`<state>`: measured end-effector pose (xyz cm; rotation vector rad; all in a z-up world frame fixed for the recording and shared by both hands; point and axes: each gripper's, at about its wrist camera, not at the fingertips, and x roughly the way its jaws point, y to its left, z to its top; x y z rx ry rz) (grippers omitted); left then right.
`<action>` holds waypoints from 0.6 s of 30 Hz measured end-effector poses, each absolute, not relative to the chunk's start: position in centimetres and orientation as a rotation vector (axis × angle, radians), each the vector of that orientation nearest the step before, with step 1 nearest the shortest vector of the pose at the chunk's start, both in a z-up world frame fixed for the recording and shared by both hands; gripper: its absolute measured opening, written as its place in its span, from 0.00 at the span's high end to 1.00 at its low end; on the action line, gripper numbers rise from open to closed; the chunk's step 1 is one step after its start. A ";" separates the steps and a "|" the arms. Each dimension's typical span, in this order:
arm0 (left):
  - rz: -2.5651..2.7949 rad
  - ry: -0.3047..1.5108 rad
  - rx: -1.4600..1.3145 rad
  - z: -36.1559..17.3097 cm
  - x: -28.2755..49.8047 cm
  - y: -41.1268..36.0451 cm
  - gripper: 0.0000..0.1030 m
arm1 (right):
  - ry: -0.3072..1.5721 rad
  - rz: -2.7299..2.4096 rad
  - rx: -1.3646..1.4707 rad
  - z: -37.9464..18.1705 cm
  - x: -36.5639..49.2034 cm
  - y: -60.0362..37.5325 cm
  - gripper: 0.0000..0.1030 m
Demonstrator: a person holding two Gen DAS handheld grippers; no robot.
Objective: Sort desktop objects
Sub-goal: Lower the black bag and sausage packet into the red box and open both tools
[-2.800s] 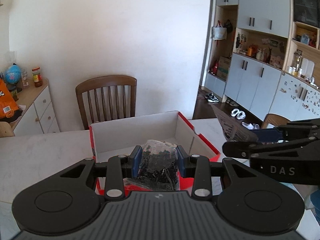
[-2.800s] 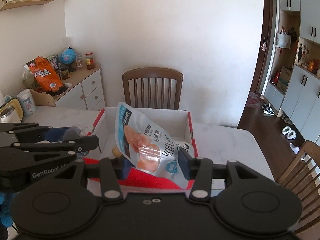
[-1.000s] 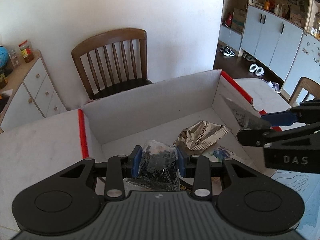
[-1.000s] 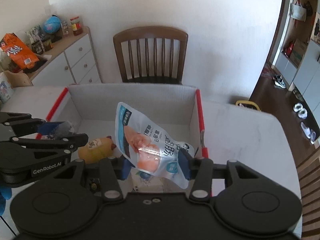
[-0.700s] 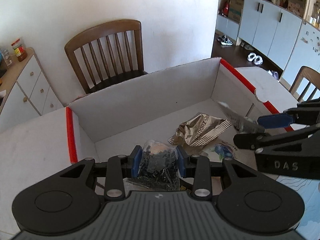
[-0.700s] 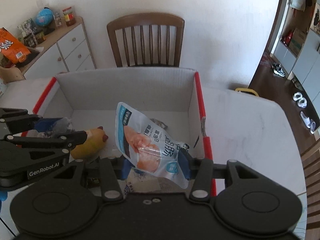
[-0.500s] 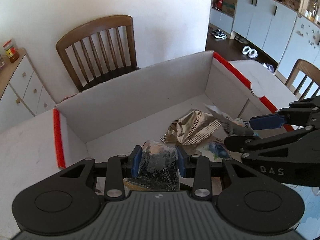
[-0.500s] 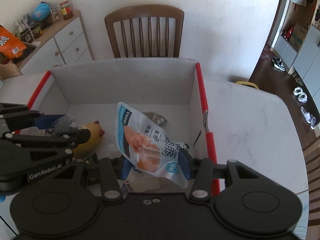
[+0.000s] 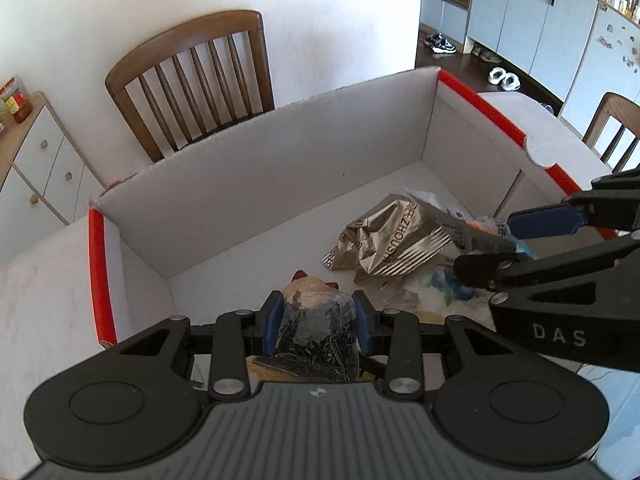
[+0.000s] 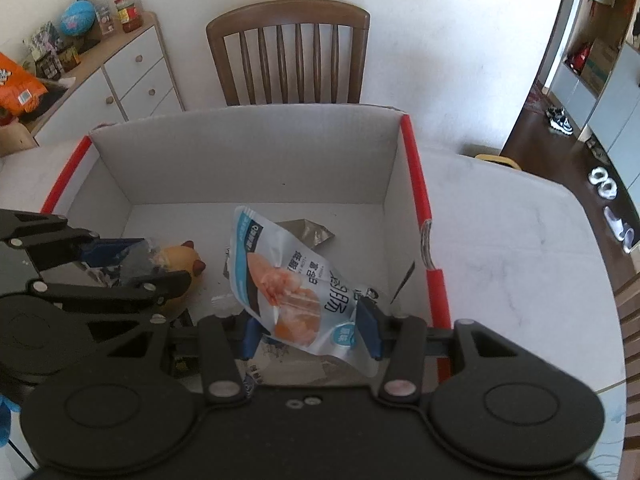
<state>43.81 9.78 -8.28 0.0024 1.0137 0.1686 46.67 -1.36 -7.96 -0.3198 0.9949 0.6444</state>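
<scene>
A white cardboard box [image 9: 280,176] with red rims stands open on the table; it also shows in the right wrist view [image 10: 248,160]. My left gripper [image 9: 316,322] is shut on a clear bag of dark bits [image 9: 318,336] and holds it over the box's near left part. My right gripper [image 10: 310,336] is shut on a white and blue snack pouch [image 10: 288,284] over the box's near right part. In the box lie a crumpled silver wrapper [image 9: 380,240], a yellow toy [image 10: 180,260] and a flat printed packet [image 9: 440,292].
A wooden chair [image 10: 288,52] stands behind the box. A white drawer cabinet [image 10: 132,76] with a globe and jars is at the far left. The white marble table [image 10: 512,240] runs to the right of the box. Another chair [image 9: 612,128] is at the right.
Both grippers have moved forward and tilted down over the box with their bags still held. The box's inside and the things in it now show.
</scene>
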 end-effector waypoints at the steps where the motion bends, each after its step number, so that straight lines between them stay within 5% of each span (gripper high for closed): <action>1: 0.170 1.012 0.006 -8.4 43.8 9.8 0.66 | 0.992 0.644 -0.325 -7.9 46.7 -1.3 0.53; 18: 0.170 1.008 0.041 -8.4 43.6 9.3 0.57 | 0.971 0.642 -0.328 -7.9 46.7 -0.9 0.48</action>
